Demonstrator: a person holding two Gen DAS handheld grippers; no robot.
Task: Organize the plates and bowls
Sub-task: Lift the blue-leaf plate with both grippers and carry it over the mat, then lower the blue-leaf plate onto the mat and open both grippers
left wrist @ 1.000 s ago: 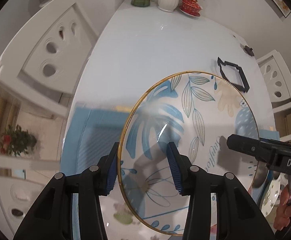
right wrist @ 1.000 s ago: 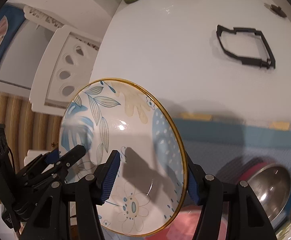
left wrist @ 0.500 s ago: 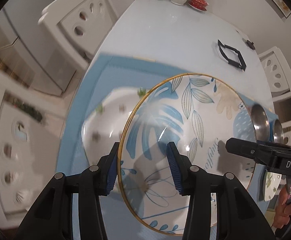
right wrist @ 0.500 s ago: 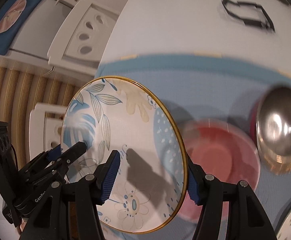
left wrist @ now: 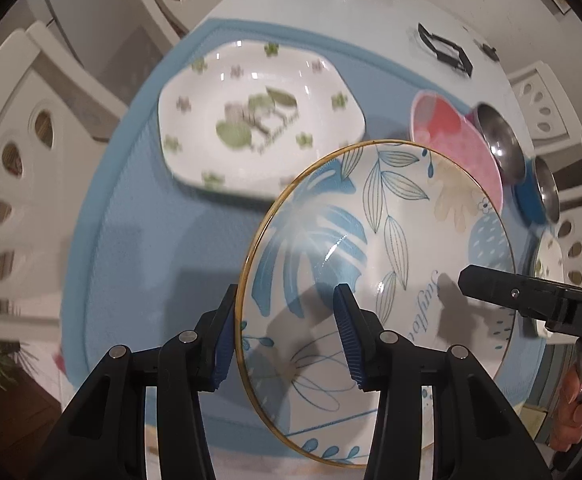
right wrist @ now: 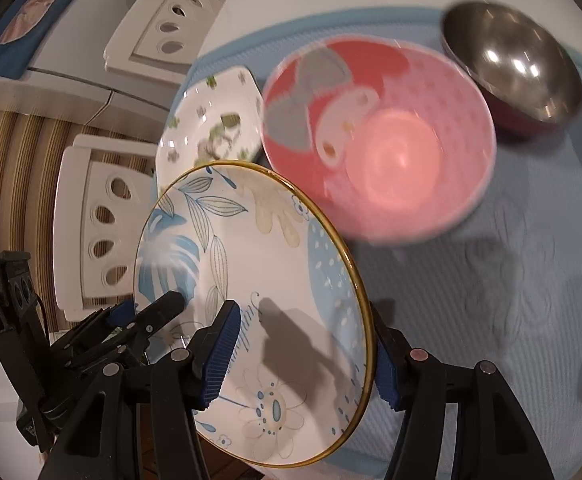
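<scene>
A round plate [left wrist: 387, 240] with blue leaf patterns and a thin gold rim is held in the air between two hand-held grippers, above a blue mat [left wrist: 139, 248] on a white table [left wrist: 323, 12]. The left gripper [left wrist: 287, 336] clamps the plate's near left edge, one blue pad under the rim and one on the plate's face, its fingers set narrow. The right gripper [right wrist: 301, 354] clamps the plate's opposite edge the same way, its fingers a little wider apart. The plate tilts, its face turned towards both cameras.

On the mat beyond the plate lies a white squarish dish [left wrist: 259, 120] with green and pink prints, to the left. To its right sits a pink bowl [right wrist: 383, 140], and farther right a steel bowl [right wrist: 515, 60]. White chairs [left wrist: 15, 184] stand around the table. A black frame [left wrist: 445, 50] lies on the far bare tabletop.
</scene>
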